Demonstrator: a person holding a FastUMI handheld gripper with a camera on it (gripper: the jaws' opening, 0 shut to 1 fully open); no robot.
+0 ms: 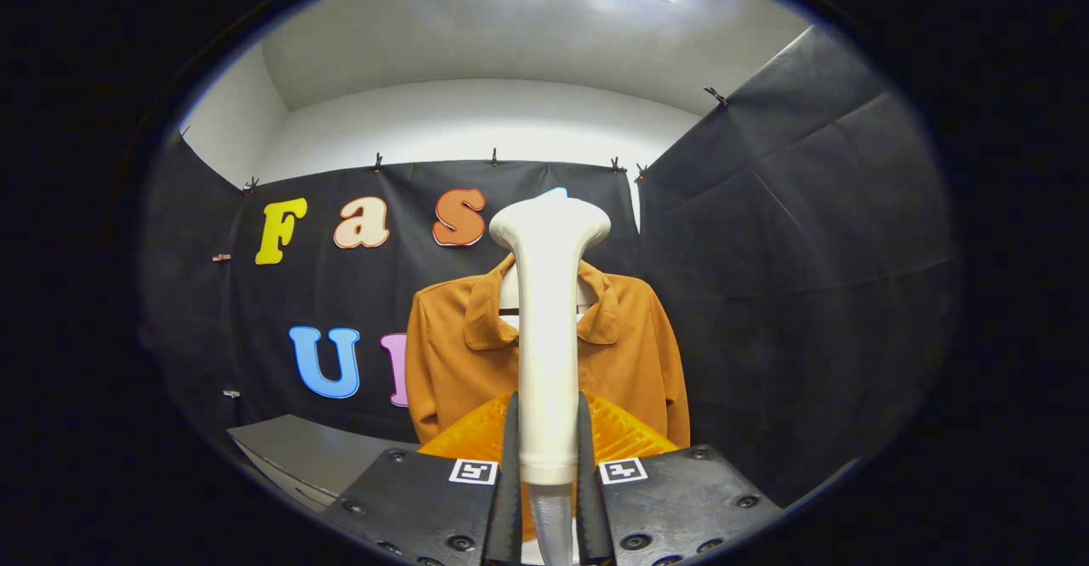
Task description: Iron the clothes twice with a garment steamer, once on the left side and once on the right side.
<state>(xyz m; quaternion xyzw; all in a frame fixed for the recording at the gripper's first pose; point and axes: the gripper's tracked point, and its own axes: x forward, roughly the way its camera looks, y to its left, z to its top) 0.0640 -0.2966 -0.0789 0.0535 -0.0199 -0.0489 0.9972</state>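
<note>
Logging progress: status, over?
Hand-held gripper shut on steamer. Steamer upright, head short of orange shirt. Nothing between them.

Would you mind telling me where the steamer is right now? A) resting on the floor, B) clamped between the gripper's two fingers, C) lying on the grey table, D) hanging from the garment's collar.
B: the white steamer stands upright with its handle pressed between both fingers of the gripper, its head raised in front of the orange garment hanging beyond.
</note>
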